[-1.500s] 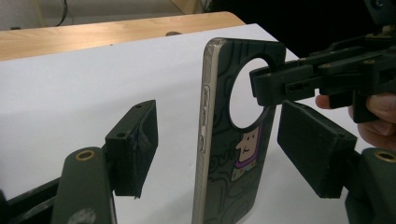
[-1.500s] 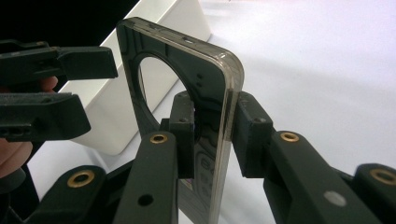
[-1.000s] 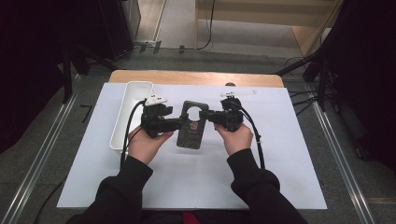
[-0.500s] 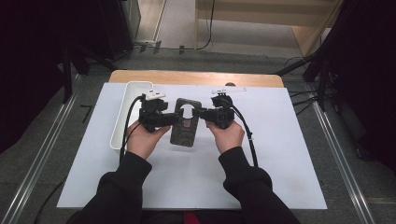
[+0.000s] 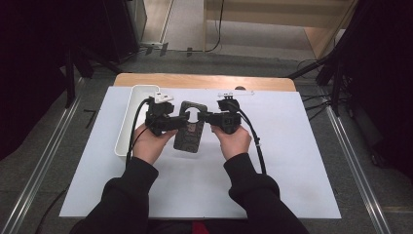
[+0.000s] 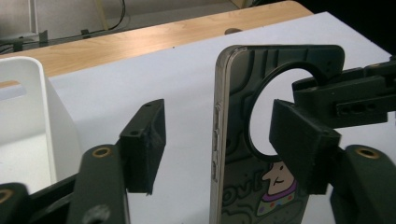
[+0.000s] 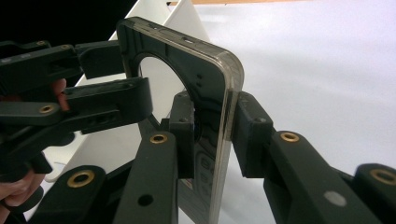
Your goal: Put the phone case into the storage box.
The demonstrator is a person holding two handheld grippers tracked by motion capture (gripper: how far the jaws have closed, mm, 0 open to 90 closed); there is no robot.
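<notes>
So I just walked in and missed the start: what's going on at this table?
A person holds a dark phone case with a round camera cutout up over the white sheet, one gripper in each hand. The right gripper is clamped on its edge. The left gripper straddles the case and its jaws have just been closing, not yet pressing. A white bin sits at the left.

Seen from above the person's side, looking forward and down, far enough to take in the whole white table cover (image 5: 292, 161) and both forearms. From the left gripper (image 6: 201, 140), very near, looking along its own jaws: phone case (image 6: 243, 140) between them, white tray (image 6: 32, 135) beyond the left jaw. From the right gripper (image 7: 212, 130), equally near (jaws rising from below), case (image 7: 205, 74) edge-on between the pads. Shared by all three: the case (image 5: 190, 127) and the cover around it.
</notes>
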